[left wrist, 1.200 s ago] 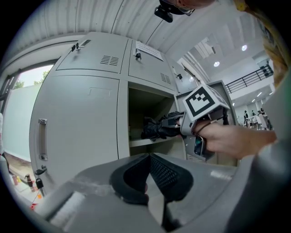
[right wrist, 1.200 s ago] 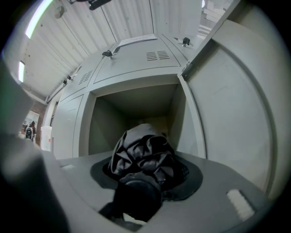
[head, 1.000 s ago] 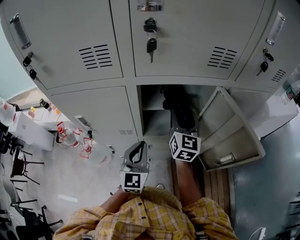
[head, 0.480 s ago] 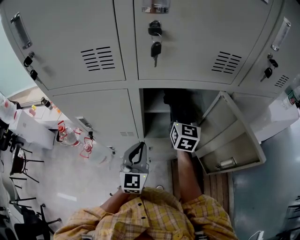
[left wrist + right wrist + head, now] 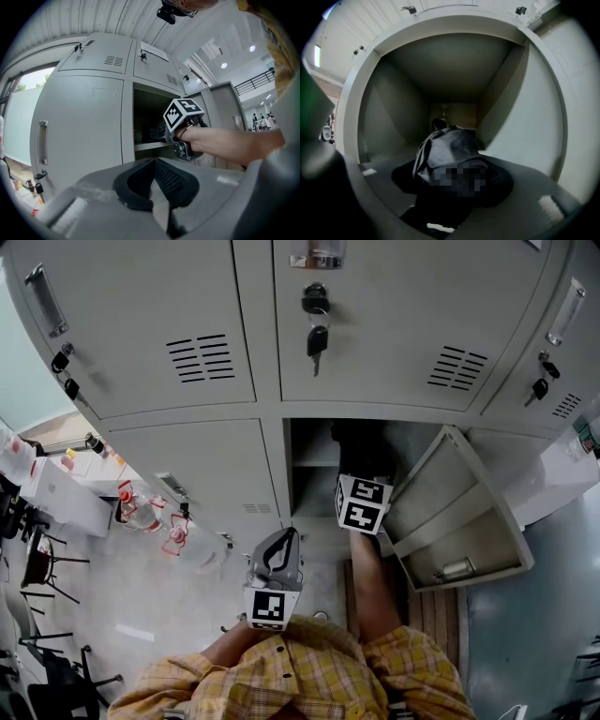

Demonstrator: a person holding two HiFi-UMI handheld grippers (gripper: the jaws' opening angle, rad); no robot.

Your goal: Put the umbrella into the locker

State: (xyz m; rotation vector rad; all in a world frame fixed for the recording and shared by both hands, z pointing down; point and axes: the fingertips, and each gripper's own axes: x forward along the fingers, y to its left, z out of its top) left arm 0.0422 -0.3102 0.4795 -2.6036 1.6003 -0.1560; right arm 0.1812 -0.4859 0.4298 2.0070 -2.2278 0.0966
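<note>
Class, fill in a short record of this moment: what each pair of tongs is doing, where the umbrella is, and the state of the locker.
Left tongs: shut, empty, outside the locker.
Right tongs: reaching into the open locker, closed round the umbrella; jaws have just been opening.
Umbrella: dark, folded, between the right tongs, tip toward the locker's back.
Locker door: swung open at the right in the head view.

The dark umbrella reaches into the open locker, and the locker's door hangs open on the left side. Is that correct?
No: the door hangs open on the right side of the locker; the head view shows this. The umbrella does reach in.
</note>
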